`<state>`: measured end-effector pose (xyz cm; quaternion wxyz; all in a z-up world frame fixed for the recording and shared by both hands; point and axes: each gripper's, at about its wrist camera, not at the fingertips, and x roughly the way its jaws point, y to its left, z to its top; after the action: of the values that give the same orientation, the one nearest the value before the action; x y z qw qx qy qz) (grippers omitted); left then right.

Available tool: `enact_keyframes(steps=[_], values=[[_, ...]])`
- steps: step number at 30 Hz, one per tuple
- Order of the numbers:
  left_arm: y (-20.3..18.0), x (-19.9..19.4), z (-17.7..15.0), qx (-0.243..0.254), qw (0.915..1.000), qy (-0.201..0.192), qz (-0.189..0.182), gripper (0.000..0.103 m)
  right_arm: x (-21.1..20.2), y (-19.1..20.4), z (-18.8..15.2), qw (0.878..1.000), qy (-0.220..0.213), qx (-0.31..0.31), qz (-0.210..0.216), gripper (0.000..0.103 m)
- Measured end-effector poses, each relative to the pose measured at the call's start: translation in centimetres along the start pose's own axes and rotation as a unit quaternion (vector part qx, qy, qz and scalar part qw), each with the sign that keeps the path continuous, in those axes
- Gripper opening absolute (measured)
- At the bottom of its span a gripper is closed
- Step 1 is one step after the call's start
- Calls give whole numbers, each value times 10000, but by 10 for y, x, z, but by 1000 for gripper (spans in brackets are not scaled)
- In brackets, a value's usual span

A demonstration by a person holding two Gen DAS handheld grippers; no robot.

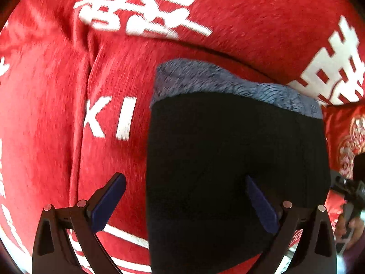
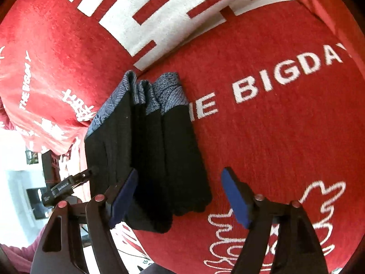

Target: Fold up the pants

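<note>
In the left wrist view, the left gripper (image 1: 186, 203) is seen pointing steeply down at a red blanket (image 1: 45, 118) printed with white characters and letters. Its jaws are spread wide and nothing is clamped: the left finger (image 1: 109, 202), at 7 o'clock, hangs over bare red cloth, while the right finger (image 1: 261, 205), at 5 o'clock, is seen against the black cloth of the folded pants (image 1: 237, 159); contact cannot be judged. The pants fill the frame from centre to 5 o'clock, a blue patterned waistband (image 1: 228, 84) running along their far edge toward 2 o'clock. Their left edge runs straight down between the two fingers. Open red blanket lies from 7 to 12 o'clock, creased by a long fold. At 4 o'clock part of the other gripper is glimpsed at the frame's rim. In the right wrist view, the right gripper (image 2: 180, 196) is angled down less steeply, its jaws apart and gripping nothing. The folded pants (image 2: 148, 150) lie in stacked pleats from centre to 7 o'clock, the blue band at 11 o'clock. The left finger (image 2: 124, 197) lies against the black folds; the right finger (image 2: 237, 197) stands clear over the blanket (image 2: 285, 137), the pants' near corner between them. Clear blanket stretches from 1 to 5 o'clock; at 8 o'clock the blanket's edge drops away, where the left gripper (image 2: 68, 182) reaches in.
</note>
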<state>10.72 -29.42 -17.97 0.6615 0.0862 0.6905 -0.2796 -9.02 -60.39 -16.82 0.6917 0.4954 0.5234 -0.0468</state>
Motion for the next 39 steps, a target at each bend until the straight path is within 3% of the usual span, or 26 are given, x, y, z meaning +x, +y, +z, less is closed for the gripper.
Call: enact_keyframes(steps=[5,9,13,15,18,23,26,29,31,33,36,39], values=[[9,-2,9,251,9987,18,-454,103,13,-5,13,9986,343,-186,348,79],[30,1,19,86,9938,198,-1089,103,24,-11,22,9966,567,-287,515,79],[50,8,27,-63,9889,322,-1450,103,24,-25,30,9912,611,-135,1170,80],[55,0,23,-129,9869,332,-1575,103,20,-34,34,9902,520,16,1292,82],[55,-6,21,9,9867,337,-1589,103,15,-36,36,9872,467,38,1522,82],[34,15,22,265,9845,660,-1601,103,33,-21,45,9861,737,-196,1478,88],[17,33,21,631,9852,818,-1364,103,51,-11,51,9847,913,-343,1447,88],[10,31,23,786,9858,624,-1346,103,63,-2,58,9832,1016,-407,1463,88],[13,31,25,573,9871,580,-1377,103,67,-1,61,9837,1023,-301,1448,88],[15,29,24,369,9893,450,-1338,103,67,-2,61,9851,1020,-237,1362,79],[11,20,19,295,9896,241,-1384,85,65,-6,58,9878,986,-142,1194,60],[2,5,15,453,9903,40,-1313,68,61,-3,55,9886,886,-55,1214,51]])
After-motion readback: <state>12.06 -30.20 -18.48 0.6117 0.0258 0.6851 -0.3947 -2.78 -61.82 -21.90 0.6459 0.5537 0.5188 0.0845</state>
